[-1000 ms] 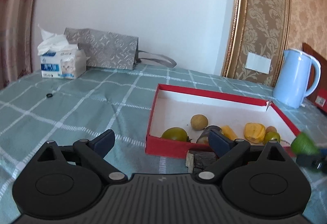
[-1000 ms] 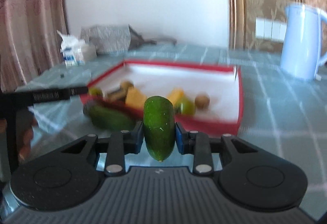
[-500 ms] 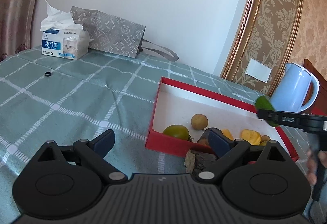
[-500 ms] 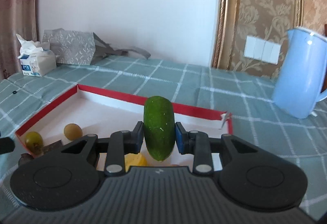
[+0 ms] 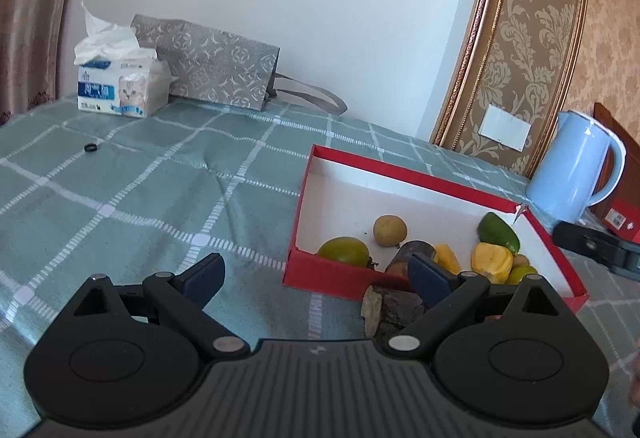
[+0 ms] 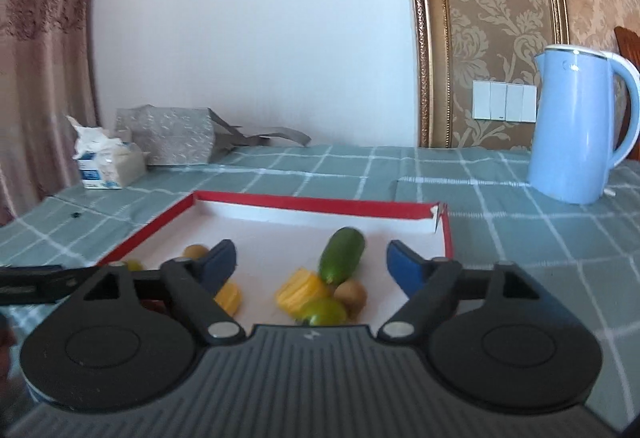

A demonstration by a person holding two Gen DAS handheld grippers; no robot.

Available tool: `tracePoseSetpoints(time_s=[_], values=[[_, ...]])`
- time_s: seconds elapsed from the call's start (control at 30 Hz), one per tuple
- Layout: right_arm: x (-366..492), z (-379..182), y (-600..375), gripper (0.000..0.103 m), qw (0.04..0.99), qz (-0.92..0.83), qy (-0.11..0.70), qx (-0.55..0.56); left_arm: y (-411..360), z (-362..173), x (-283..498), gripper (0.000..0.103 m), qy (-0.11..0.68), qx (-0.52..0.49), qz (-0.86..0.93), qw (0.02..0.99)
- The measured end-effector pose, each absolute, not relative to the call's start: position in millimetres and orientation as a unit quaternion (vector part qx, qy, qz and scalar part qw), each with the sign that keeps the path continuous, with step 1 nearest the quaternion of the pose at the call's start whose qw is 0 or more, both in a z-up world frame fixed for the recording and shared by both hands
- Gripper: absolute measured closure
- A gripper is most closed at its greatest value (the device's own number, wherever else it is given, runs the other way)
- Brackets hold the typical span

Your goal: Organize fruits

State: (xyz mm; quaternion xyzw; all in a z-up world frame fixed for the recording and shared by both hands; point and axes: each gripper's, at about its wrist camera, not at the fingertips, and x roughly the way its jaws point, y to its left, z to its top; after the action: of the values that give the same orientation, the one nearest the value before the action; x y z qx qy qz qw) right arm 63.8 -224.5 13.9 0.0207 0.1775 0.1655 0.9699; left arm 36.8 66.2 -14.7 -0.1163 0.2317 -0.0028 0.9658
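Note:
A red box with a white floor [image 5: 400,174] [image 6: 320,203] sits on the checked cloth. A long green fruit [image 6: 343,254] [image 5: 498,232] lies inside it near the far right corner, leaning on a yellow fruit piece [image 6: 298,292]. My right gripper [image 6: 312,258] hovers over the box's near side. Its jaws are opening and no pad touches the green fruit beyond them. A kiwi [image 6: 350,294], a lime [image 6: 322,312], a brown round fruit [image 5: 390,230] and a green-yellow fruit [image 5: 344,250] also lie in the box. My left gripper [image 5: 316,274] stands open and empty before the box's near wall.
A dark bark-like chunk [image 5: 390,308] lies on the cloth just outside the box's near wall. A blue kettle [image 5: 572,170] stands at the right. A tissue pack [image 5: 120,86] and a grey bag [image 5: 224,74] are by the back wall. A small black ring [image 5: 91,148] lies at the left.
The right gripper carried the green fruit over the box, opened and let it go. The fruit now lies on the box floor. The left gripper stayed put.

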Motion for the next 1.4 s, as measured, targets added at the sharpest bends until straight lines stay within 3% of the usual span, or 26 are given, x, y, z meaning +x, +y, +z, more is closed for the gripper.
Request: tracePoseSetpoints(time_s=[0.17, 0.43, 0.73, 1.03, 1.1, 1.23, 1.33, 1.4], values=[[40.8, 2.8, -222.8, 0.021, 0.962, 0.204, 0.182, 0.004, 61.0, -13.6, 31.1, 0.004, 0.221, -0.086, 0.011, 0.971], [20.8, -0.4, -186.0, 0.021, 0.929, 0.299, 0.183, -0.116, 78.1, -15.5, 25.9, 0.004, 0.223, -0.120, 0.031, 0.967], [47.2, -16.3, -159.4, 0.022, 0.873, 0.385, 0.246, -0.172, 68.2, -16.3, 25.8, 0.004, 0.224, -0.085, 0.028, 0.971], [47.5, -9.7, -176.2, 0.021, 0.824, 0.474, 0.299, -0.083, 73.1, -17.3, 28.5, 0.004, 0.236, -0.098, 0.030, 0.966], [34.3, -1.6, -182.5, 0.010, 0.852, 0.442, 0.268, -0.085, 74.7, -18.1, 29.8, 0.004, 0.240, -0.104, 0.027, 0.965], [34.1, 2.6, -175.3, 0.008, 0.869, 0.414, 0.262, -0.067, 74.3, -19.5, 31.3, 0.004, 0.246, -0.102, 0.029, 0.963], [21.6, -1.3, -152.3, 0.011, 0.865, 0.424, 0.239, -0.118, 76.0, -20.5, 32.6, 0.004, 0.249, -0.101, 0.043, 0.962], [8.1, -6.6, -135.6, 0.025, 0.854, 0.433, 0.220, -0.188, 79.7, -21.0, 33.2, 0.004, 0.251, -0.113, 0.045, 0.960]])
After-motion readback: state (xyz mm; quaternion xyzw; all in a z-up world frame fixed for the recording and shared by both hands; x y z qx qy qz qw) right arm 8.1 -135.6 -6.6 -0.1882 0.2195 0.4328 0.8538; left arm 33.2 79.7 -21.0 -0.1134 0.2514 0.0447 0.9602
